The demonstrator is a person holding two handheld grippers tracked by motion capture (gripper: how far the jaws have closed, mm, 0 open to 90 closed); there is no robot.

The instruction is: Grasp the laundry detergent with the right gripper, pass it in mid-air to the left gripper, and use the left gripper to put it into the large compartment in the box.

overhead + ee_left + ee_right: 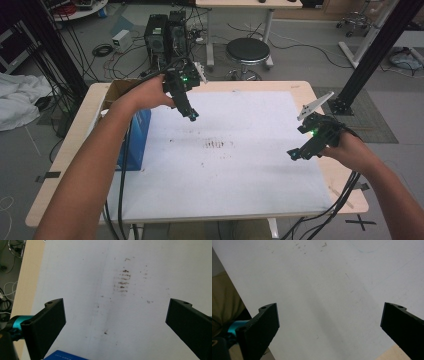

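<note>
Flat, stained white sheet [240, 150]; black claws [192, 116] agape

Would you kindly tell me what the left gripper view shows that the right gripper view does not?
Left gripper view: a striped brown smudge and a blue box corner near the left tool. Right gripper view: faint blue pen lines and khaki clothing near the right tool. Shared: the white sheet, the tan table edge, and black jaws standing wide open with nothing between.
</note>
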